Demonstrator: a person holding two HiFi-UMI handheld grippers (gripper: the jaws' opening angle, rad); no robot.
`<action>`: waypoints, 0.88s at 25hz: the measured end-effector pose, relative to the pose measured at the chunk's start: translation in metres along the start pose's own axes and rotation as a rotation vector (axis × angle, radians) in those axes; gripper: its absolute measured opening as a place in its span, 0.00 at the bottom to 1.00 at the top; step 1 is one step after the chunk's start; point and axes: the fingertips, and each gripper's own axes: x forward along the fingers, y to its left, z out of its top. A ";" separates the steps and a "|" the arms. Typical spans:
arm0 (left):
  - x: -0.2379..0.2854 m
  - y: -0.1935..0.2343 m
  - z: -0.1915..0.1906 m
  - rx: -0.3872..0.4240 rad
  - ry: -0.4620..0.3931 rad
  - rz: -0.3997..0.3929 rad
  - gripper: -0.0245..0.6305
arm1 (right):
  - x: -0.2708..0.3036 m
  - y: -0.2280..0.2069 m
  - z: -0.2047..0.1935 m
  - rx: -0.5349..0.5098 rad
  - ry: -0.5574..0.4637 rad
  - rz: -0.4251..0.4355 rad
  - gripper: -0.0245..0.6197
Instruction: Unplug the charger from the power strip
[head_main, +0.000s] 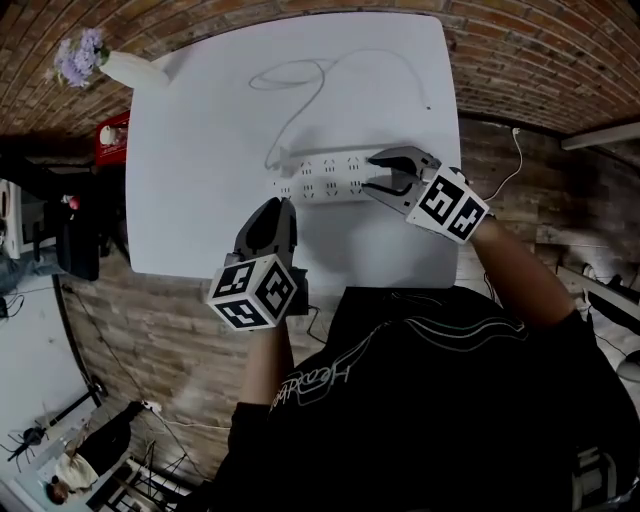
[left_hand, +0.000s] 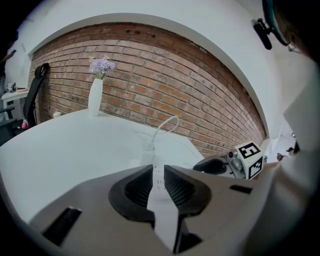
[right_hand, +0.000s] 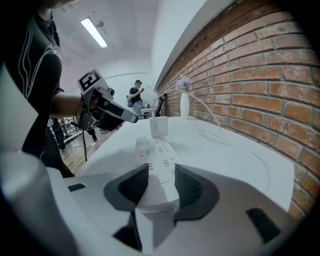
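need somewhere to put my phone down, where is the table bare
Barest: the table's left half, from the vase to the near edge, left of the power strip. Also the near band in front of the strip, right of the left claw. Crowded: the middle and far side, with charger, looping cable, and right claw straddling the strip's end.

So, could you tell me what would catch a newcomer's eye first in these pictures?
A white power strip lies on the white table, with a white charger plugged in at its left end in the head view. The right gripper straddles the strip's other end with jaws wide apart, while the left gripper hovers by the near edge. A vase of purple flowers stands at the far left corner.
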 end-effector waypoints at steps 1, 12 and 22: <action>0.003 0.001 0.001 0.001 -0.003 0.000 0.13 | 0.000 0.000 0.000 -0.006 -0.004 -0.004 0.26; 0.037 0.017 0.018 0.012 -0.081 0.053 0.35 | -0.001 -0.001 0.001 -0.020 -0.075 -0.022 0.27; 0.065 0.035 0.016 0.131 -0.047 0.234 0.36 | -0.001 0.000 0.002 -0.040 -0.094 -0.040 0.27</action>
